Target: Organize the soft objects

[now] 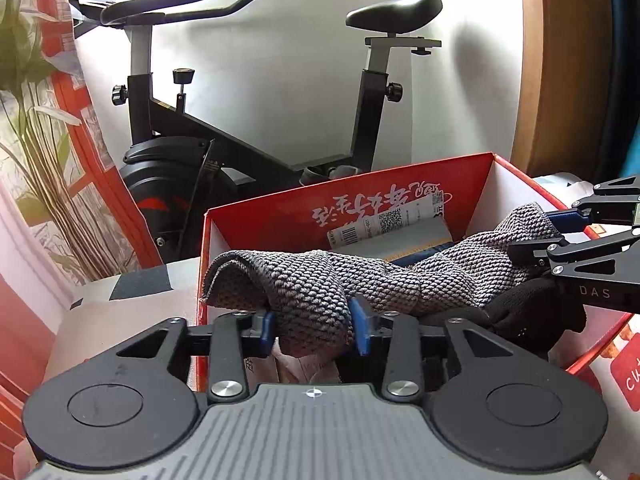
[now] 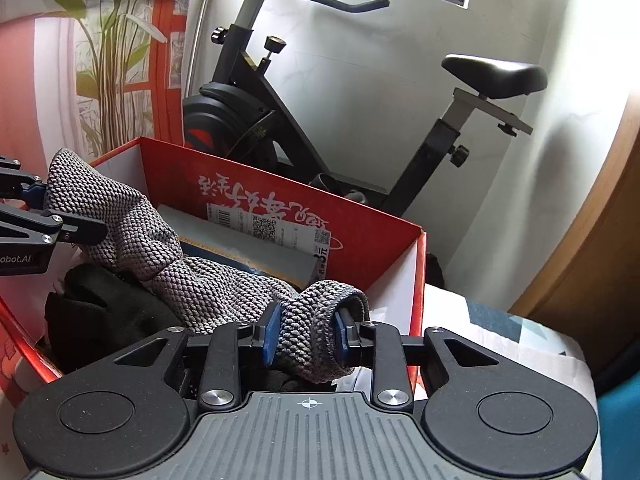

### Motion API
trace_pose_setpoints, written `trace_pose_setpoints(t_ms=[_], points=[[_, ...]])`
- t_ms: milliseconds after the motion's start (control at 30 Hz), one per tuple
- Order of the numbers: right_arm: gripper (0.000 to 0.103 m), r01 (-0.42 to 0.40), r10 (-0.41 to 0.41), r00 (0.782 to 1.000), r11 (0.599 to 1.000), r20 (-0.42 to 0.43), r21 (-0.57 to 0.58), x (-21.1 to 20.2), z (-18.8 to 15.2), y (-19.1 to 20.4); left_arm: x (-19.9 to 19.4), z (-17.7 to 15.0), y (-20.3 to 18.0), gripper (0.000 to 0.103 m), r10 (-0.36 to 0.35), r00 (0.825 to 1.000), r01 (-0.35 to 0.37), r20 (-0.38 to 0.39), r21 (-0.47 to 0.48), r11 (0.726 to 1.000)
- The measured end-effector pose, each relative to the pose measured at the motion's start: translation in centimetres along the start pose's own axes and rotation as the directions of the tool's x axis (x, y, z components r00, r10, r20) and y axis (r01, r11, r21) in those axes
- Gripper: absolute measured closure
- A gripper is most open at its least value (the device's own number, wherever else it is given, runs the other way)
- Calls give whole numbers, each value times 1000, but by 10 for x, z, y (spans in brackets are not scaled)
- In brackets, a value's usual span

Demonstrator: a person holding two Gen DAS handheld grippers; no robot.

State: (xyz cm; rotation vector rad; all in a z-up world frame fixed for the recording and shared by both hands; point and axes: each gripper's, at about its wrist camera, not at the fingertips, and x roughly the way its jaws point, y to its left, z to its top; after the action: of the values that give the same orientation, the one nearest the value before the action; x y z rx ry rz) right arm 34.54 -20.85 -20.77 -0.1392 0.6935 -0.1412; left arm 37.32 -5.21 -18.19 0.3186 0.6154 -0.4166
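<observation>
Two grippers: both on one grey knitted cloth (image 1: 320, 280), stretched between them over a red box (image 1: 360, 200)
Left gripper (image 1: 314, 330): bottom of the left wrist view, jaws spread part way, a bunch of the cloth between the blue pads (image 1: 362, 330); the cloth fills the gap and touches both pads, hard pressure cannot be told
Right gripper (image 2: 304, 338): bottom of the right wrist view, jaws narrower, a rolled end of the cloth between them, both pads against the knit (looks like a pinch)
Cloth: one end at each gripper, the middle sags into the open top of the box; in the right wrist view the far end rises up to the left gripper at the frame's left edge
Black fabric item (image 2: 92, 312): inside the box, under the cloth, at the left-gripper side (type unclear)
Box contents: a flat package with barcode and QR label (image 2: 264, 228) leans on the far inner wall
Box: red outside, white inside, white printed characters on the far wall, flaps open
Under the box: pale patterned cover (image 2: 500, 332), whether bed or surface cannot be told
Background: black exercise bike (image 1: 248, 120) against a white wall, plant-print curtain (image 1: 36, 120) to the left, wooden door edge to the right
</observation>
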Motion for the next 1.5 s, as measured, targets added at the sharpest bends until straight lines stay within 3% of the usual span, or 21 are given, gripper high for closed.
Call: trace_pose_setpoints(t_ms=[33, 133, 200, 333, 400, 667, 800, 933, 1067, 1267, 1500], points=[[73, -5, 5, 1000, 1000, -4, 17, -1, 0, -2, -4, 1, 1, 37, 4, 1000, -4, 8, 2, 1000], [60, 4, -4, 1000, 1000, 5, 15, -13, 1, -6, -26, 5, 4, 23, 6, 999, -6, 53, -2, 1000], [41, 4, -4, 1000, 1000, 29, 31, -27, 2, -10, -47, 7, 8, 17, 7, 996, -4, 86, -33, 999], [20, 1, -8, 996, 997, 86, 80, -66, 8, -16, -106, 14, 8, 0, 29, 982, -19, 189, -53, 998], [3, -12, -1, 993, 994, 117, 110, -90, 11, -17, -138, 16, 7, 0, 43, 969, -26, 243, -75, 997], [0, -54, 1, 960, 981, 279, 184, -216, 25, -7, -248, 11, 1, 0, 79, 942, -36, 325, -139, 990], [0, -26, -51, 927, 980, 373, 199, -278, 20, 7, -295, -3, -1, 0, 112, 927, -73, 358, -120, 990], [0, -29, -74, 918, 967, 389, 252, -328, 8, 20, -337, -20, -4, 0, 136, 914, -90, 382, -134, 987], [0, -77, -53, 909, 954, 414, 291, -369, -12, 30, -364, -34, -8, 0, 139, 917, -85, 375, -157, 984], [0, -66, -58, 911, 957, 409, 282, -407, -39, 47, -385, -48, -11, 0, 149, 915, -88, 375, -175, 981], [0, -63, -73, 912, 948, 404, 312, -422, -56, 50, -382, -56, -10, 0, 151, 938, -90, 313, -202, 975]])
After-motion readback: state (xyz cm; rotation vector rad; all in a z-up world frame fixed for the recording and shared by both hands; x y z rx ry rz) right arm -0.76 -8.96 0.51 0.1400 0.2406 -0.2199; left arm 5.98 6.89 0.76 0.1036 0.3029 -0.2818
